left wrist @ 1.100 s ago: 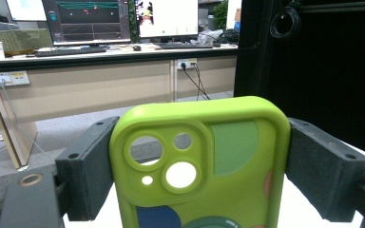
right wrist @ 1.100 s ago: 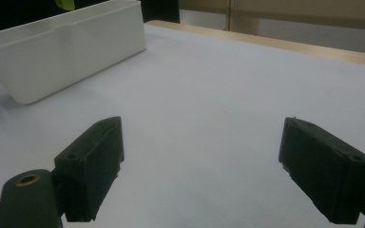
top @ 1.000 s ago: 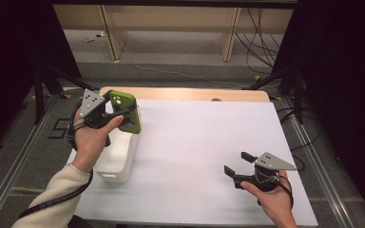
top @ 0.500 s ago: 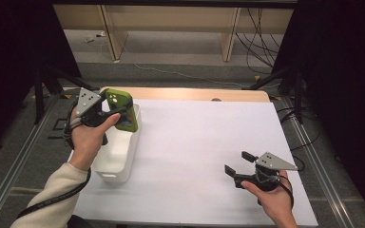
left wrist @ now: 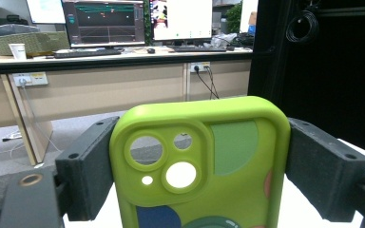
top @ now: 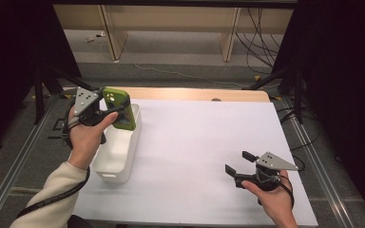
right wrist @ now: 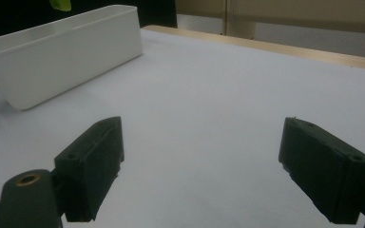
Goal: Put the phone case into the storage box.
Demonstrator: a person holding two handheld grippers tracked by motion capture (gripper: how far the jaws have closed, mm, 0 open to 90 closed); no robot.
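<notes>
A lime-green phone case point(top: 119, 109) with camera cut-outs hangs above the far end of a white bin point(top: 116, 153). My left gripper point(top: 110, 110) is shut on the phone case, its two black jaws pressing on the case's long sides point(left wrist: 200, 161). Near the table's front right, my right gripper point(top: 237, 162) rests low over the white sheet, open, with nothing between its jaws point(right wrist: 202, 156). From the right gripper view the white bin point(right wrist: 62, 59) stands at the upper left, with a sliver of the green phone case point(right wrist: 60, 4) above it.
A white sheet point(top: 204, 142) covers the table, with a wooden strip point(top: 190, 94) along the far edge. Metal rails run down both table sides. Beyond the table lie a grey floor, cables and desk legs.
</notes>
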